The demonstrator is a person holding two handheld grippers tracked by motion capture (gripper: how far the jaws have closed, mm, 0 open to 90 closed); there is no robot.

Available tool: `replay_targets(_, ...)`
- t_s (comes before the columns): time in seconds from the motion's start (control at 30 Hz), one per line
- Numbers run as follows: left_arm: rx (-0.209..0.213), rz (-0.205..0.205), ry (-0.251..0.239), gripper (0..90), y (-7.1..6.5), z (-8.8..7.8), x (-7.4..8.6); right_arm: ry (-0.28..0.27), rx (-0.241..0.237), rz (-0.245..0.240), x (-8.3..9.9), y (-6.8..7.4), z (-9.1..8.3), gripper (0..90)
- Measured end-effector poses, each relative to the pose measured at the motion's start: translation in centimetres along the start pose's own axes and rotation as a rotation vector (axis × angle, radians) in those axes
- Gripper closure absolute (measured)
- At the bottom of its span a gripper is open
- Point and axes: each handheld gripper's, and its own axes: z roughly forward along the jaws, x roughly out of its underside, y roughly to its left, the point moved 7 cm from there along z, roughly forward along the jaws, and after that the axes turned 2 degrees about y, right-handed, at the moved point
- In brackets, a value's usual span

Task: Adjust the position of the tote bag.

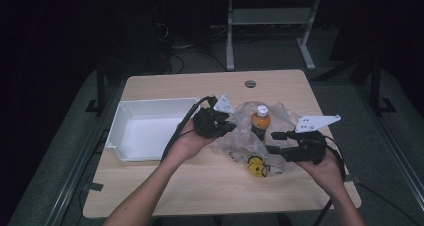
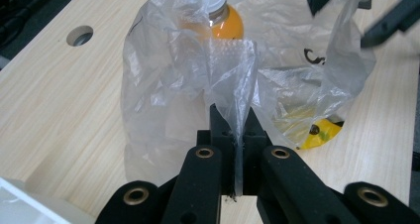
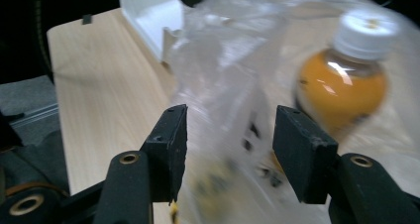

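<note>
Two grippers work on one clear plastic bag [image 1: 250,136] that lies on the table [image 1: 165,186], between the hands. The left gripper [image 1: 225,127] is shut tight on a fold of the bag's edge; in the left gripper view the film [image 2: 233,85] rises from between the closed jaws like a thin ridge. The right gripper [image 1: 275,142] stands with its jaws apart at a middle width. In the right gripper view the film [image 3: 228,110] hangs between the two pads, but the pads do not seem to press on it, so I judge that nothing is held there.

The bag lies straight in front of the right gripper, which points toward the left hand across the table. The right gripper is the one nearer to the free side of the bag's mouth, so the next grip seems to belong to it.

Inside the bag a bottle [image 1: 260,121] with orange liquid and a white cap stands upright at the far part. A small yellow thing [image 1: 257,166] lies at the near edge of the bag; I cannot tell whether it is fully inside.

Left of the bag, a white tray [image 1: 120,131] sits on the table, and I see nothing in it.
</note>
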Motion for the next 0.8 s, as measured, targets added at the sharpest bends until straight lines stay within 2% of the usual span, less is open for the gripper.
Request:
replay_targets(0.23,-0.019,-0.006,0.01,88.8,0.6,0.0,0.5,0.035,0.062,0.015,0.5,-2.2,-1.3,45.9)
replay_targets(0.6,-0.031,-0.016,0.019,88.9,1.2,0.0,1.0,0.074,0.147,0.024,0.4,-5.4,-3.4,44.4)
replay_targets(0.8,-0.039,-0.02,0.028,88.8,1.7,-0.1,1.3,0.124,0.201,0.004,0.5,-7.5,-3.8,44.5)
